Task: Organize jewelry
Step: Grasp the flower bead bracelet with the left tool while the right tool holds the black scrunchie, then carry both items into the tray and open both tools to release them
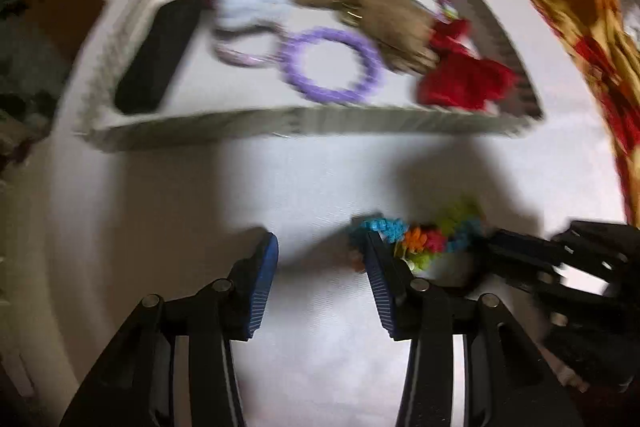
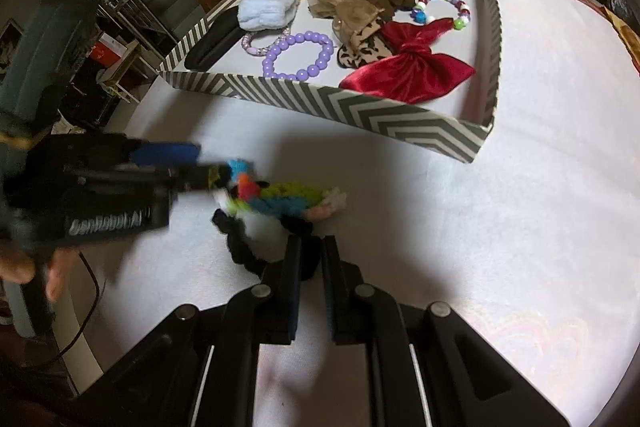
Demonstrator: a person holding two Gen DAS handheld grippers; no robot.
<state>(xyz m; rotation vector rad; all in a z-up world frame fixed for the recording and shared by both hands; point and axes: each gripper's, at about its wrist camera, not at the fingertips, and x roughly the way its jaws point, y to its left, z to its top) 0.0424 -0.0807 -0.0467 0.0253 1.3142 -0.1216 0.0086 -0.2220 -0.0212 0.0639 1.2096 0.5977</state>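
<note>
- Left gripper [image 1: 322, 259]: jaws wide apart beside multicoloured scrunchie [image 2: 288, 201].
- Right gripper [image 2: 311, 259]: jaws nearly together, clamped on black scrunchie [image 2: 236, 243].
- Striped tray [image 2: 360, 111] beyond.

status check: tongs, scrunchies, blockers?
Left tongs open beside multicolor scrunchie. Right tongs shut on black scrunchie. Striped tray ahead, path open.

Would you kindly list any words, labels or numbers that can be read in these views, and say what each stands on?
"GenRobot.AI", roughly: white lettering on the side of the left gripper, motion-blurred in the right wrist view, so the reading is uncertain.
Box: zigzag stripes only, no text.
Red boxes on the floor: any print is too small to read.
Left wrist view: too blurred, nothing legible.
</note>
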